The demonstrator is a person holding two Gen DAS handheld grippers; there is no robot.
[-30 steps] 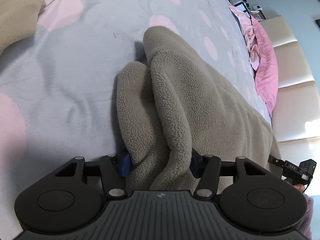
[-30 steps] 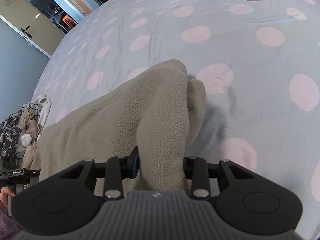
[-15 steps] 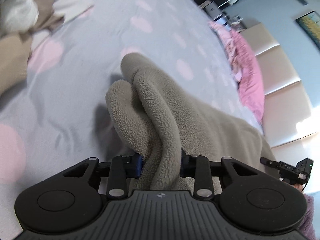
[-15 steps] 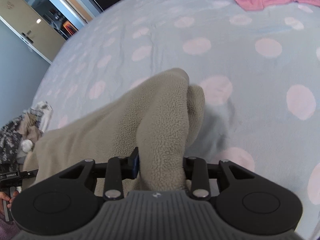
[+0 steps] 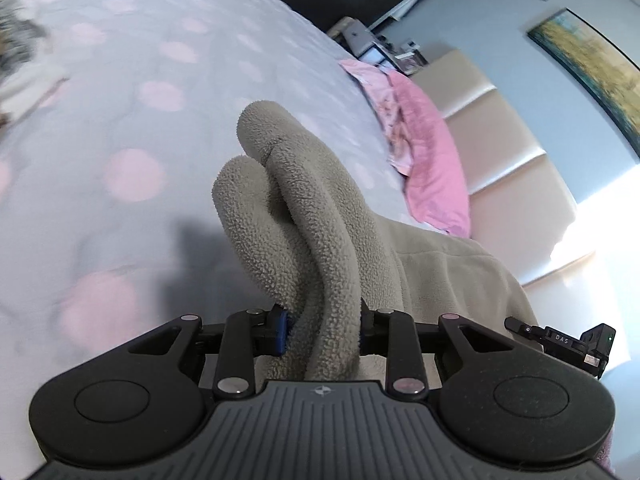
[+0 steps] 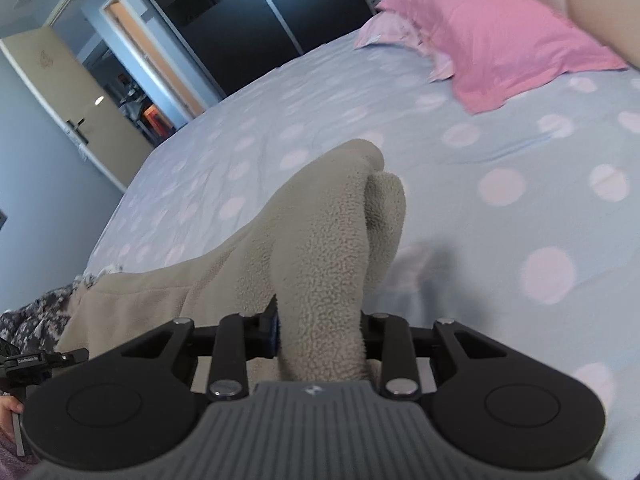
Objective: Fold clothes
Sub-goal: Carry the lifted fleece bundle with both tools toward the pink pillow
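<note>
- Since a second ago both grippers have lifted and tilted up: the pink pillow (image 6: 496, 44) and beige padded headboard (image 5: 516, 184) now show.
- The left gripper (image 5: 322, 330) clamps a bunched fold of the taupe fleece garment (image 5: 304, 216).
- The right gripper (image 6: 320, 330) pinches another fold (image 6: 328, 240), raised above the blue pink-dotted bedspread (image 6: 520, 208).

Pink pillow (image 6: 492, 36) at 1 o'clock on dotted bedspread (image 6: 500, 216); open door (image 6: 76, 112) at 10; painting (image 5: 588, 68) on wall.

Bed (image 6: 304, 104), dotted sheet; pink pillow (image 6: 496, 40), clothes pile (image 6: 36, 316).
</note>
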